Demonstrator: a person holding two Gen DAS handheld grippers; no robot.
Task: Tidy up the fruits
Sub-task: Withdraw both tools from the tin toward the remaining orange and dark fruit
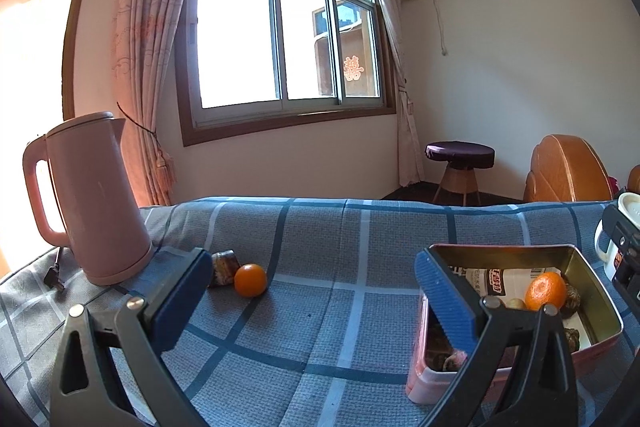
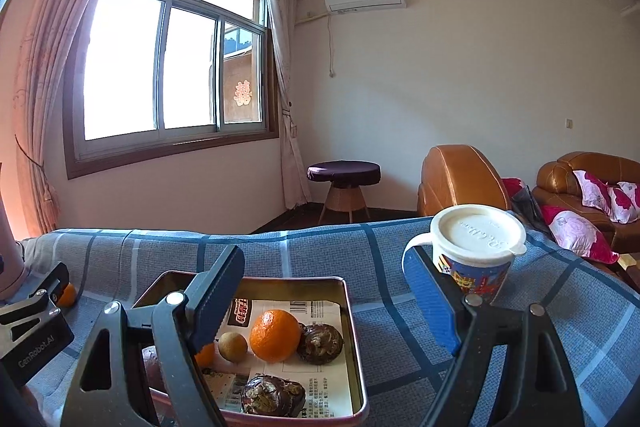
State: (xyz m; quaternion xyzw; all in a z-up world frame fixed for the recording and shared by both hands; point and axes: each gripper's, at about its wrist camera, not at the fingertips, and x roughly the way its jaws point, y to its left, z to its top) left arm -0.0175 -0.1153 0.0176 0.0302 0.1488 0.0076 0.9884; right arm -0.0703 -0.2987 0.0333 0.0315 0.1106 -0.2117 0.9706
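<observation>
Left wrist only: small round orange fruit point(image 1: 250, 279) on checked blue worktop point(image 1: 340, 307) beside pink kettle point(image 1: 90, 203) | right wrist: metal tin point(image 2: 352, 311) holds glossy orange point(image 2: 275, 335) | both hand-held grippers, left point(image 1: 316, 301) and right point(image 2: 324, 301), released, empty

On the surface point(image 1: 320, 267) before me, the kettle point(image 1: 92, 199) stands far left, with a loose orange point(image 1: 250, 279) just right of it and a dark fruit point(image 1: 223, 268) touching that orange's left side. The tin point(image 2: 352, 307) lies to the right, holding another orange point(image 2: 275, 335) among other fruits. The lidded mug point(image 2: 476, 251) stands behind the tin, to its right.
</observation>
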